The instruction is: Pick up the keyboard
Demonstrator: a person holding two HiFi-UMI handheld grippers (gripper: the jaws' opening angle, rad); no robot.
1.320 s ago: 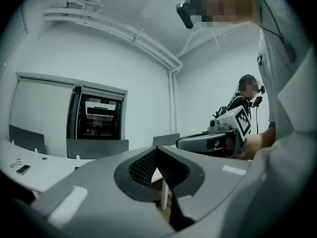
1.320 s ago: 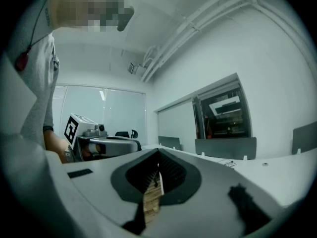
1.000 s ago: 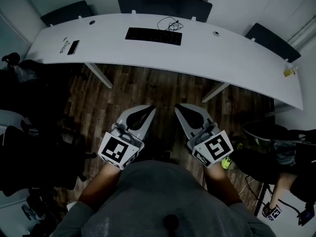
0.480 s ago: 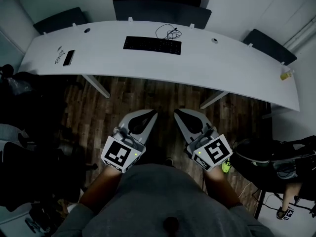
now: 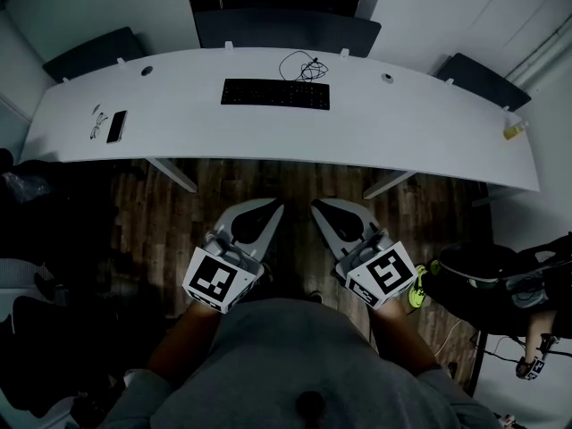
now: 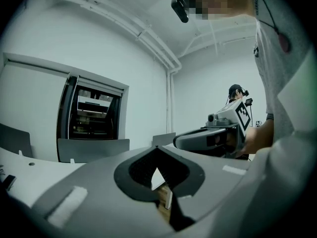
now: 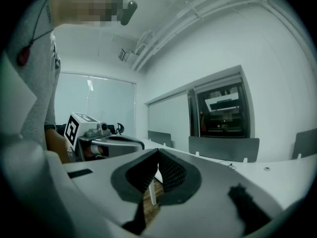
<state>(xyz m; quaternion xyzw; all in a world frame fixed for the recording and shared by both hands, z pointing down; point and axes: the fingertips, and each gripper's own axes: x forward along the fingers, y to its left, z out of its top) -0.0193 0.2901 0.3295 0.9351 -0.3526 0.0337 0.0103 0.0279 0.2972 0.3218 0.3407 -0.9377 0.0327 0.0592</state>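
Pick-up not started, by the look of it. The flat black rectangular keyboard (image 5: pixel 275 94) lies untouched on the long curved white desk (image 5: pixel 402 137), about mid-length and toward the back edge, with a thin black coiled cable (image 5: pixel 302 64) just behind it. The grey left gripper (image 5: pixel 273 207) and grey right gripper (image 5: pixel 315 207) are both held low in front of the person's grey shirt, over the dark wooden plank floor (image 5: pixel 179 213). They stop short of the desk's near edge and are well apart from the keyboard. Both gripper views show the jaws pressed together with nothing between them, only floor showing through the gap below the tips. Both point roughly toward the desk, tips angled in toward each other. A dark slim phone (image 5: pixel 116 126) sits far off at the desk's left end and isn't relevant. Everything is still left to do, I'd judge: reach the desk, spread the jaws, grip the keyboard, probably at an edge or at both ends, then lift it clear.
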